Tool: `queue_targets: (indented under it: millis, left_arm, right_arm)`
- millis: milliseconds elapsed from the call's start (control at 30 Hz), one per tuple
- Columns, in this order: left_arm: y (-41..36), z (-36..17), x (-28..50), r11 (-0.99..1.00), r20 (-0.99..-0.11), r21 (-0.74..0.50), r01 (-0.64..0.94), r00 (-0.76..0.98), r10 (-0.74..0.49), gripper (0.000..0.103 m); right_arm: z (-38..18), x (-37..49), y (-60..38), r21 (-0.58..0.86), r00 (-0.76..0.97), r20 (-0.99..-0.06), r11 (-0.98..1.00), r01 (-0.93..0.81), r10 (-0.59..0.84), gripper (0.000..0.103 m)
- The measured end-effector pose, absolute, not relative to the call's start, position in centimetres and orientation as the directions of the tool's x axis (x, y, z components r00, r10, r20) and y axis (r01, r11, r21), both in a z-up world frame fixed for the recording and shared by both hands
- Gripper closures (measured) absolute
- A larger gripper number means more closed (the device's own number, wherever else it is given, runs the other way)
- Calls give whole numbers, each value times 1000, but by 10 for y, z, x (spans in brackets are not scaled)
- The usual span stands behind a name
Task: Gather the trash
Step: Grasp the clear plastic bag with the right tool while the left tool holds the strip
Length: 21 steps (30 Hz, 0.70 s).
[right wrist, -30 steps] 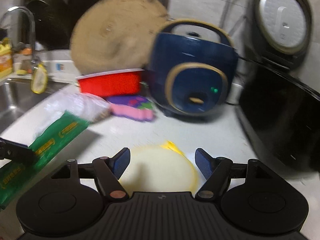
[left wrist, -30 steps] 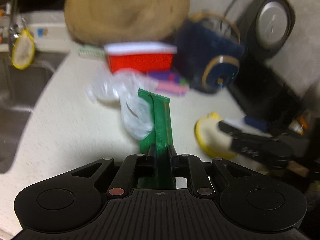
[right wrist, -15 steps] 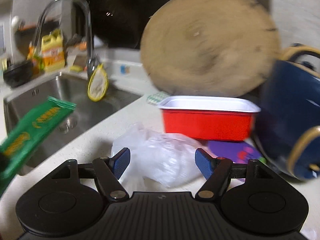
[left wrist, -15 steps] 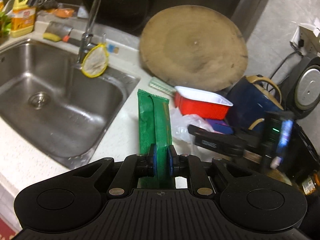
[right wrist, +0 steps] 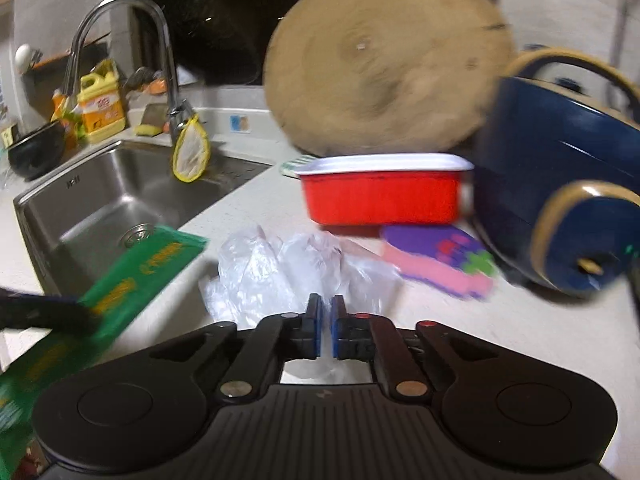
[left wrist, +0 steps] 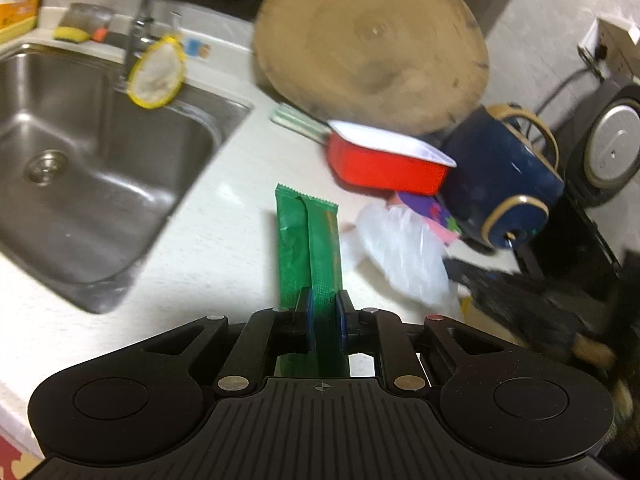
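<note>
The left gripper (left wrist: pixel 324 312) clamps the green wrapper (left wrist: pixel 308 248) above the counter (left wrist: pixel 216 240) beside the sink (left wrist: pixel 80 152). The right gripper (right wrist: pixel 325 320), jaws together, meets the plastic bag (right wrist: pixel 280 272) before the red dish (right wrist: pixel 384 196); whether it pinches it is unclear.

Stainless sink (left wrist: pixel 92 184) at left, set into pale surface (left wrist: pixel 224 240); round wooden board (left wrist: pixel 372 52) leaning behind red dish (left wrist: pixel 384 162); navy appliance (left wrist: pixel 504 176) right of dish.

Sink (right wrist: pixel 100 200) left of counter, dish (right wrist: pixel 384 188) before round board (right wrist: pixel 384 56), plastic bag (right wrist: pixel 288 276) before dish
</note>
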State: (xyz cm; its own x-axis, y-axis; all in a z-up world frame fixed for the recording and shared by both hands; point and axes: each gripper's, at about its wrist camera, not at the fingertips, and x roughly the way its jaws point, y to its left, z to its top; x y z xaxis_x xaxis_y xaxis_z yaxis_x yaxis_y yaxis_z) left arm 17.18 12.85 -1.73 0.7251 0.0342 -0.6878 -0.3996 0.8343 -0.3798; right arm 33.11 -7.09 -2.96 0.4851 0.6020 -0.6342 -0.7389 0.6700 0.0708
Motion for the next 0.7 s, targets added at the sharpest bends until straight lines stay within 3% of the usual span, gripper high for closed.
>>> queue_targets:
  millis: [300, 433, 567, 667, 700]
  left_arm:
    - [100, -29, 209, 877, -702, -367, -310, 711, -43, 88]
    - [87, -30, 216, 891, -702, -364, -271, 709, -72, 88]
    - [86, -27, 211, 896, -695, -337, -288, 718, -31, 88]
    - [95, -30, 208, 884, -700, -335, -325, 714, -2, 88]
    - [99, -31, 208, 878, -704, -335, -343, 710, 9, 88]
  right_arm:
    - [-44, 288, -143, -83, 618, -659, 776, -625, 428, 99]
    - [-36, 285, -169, -11, 624, -653, 818, -574, 429, 95]
    - [-29, 285, -171, 6, 642, -626, 826, -563, 442, 54]
    - [-25, 286, -152, -32, 661, -602, 813, -581, 449, 49]
    - [-23, 287, -144, -41, 657, -593, 797, -602, 466, 43]
